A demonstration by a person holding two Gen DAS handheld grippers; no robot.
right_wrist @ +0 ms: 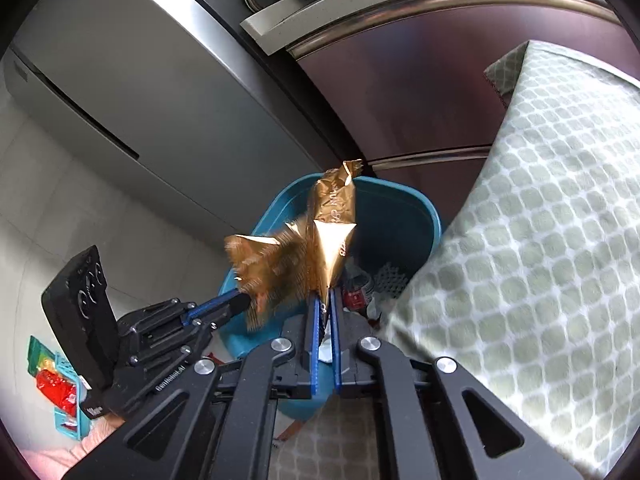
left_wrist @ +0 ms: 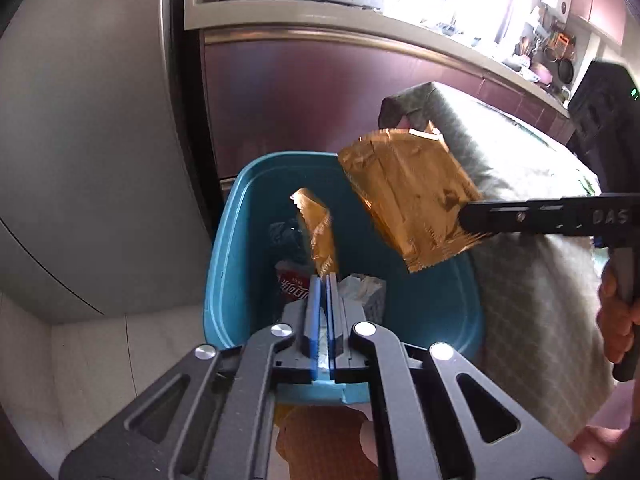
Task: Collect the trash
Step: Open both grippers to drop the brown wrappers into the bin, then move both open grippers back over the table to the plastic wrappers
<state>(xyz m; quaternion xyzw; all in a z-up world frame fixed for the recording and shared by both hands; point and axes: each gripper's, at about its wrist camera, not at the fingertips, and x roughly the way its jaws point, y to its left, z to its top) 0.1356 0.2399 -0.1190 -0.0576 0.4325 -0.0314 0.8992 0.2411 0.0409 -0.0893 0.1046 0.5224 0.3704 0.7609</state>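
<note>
A teal trash bin (left_wrist: 219,264) stands on the floor against the cabinet. Over its opening my left gripper (left_wrist: 323,278) is shut on a narrow crumpled gold wrapper (left_wrist: 318,232). From the right, my right gripper (left_wrist: 466,216) comes in shut on a larger, flatter gold wrapper (left_wrist: 408,196) above the bin's right rim. In the right wrist view, the right gripper (right_wrist: 326,298) pinches its gold wrapper (right_wrist: 334,220) over the bin (right_wrist: 420,204). The left gripper (right_wrist: 240,304) holds its frayed gold wrapper (right_wrist: 268,268) beside it. Inside the bin lie a red can (left_wrist: 294,282) and white crumpled paper (left_wrist: 366,290).
A table with a green-and-white patterned cloth (left_wrist: 532,248) presses close on the bin's right side. A grey fridge (left_wrist: 80,152) and maroon cabinet doors (left_wrist: 300,100) stand behind. A teal tray with red packets (right_wrist: 60,392) lies on the floor at left. A hand (left_wrist: 618,320) grips the right tool.
</note>
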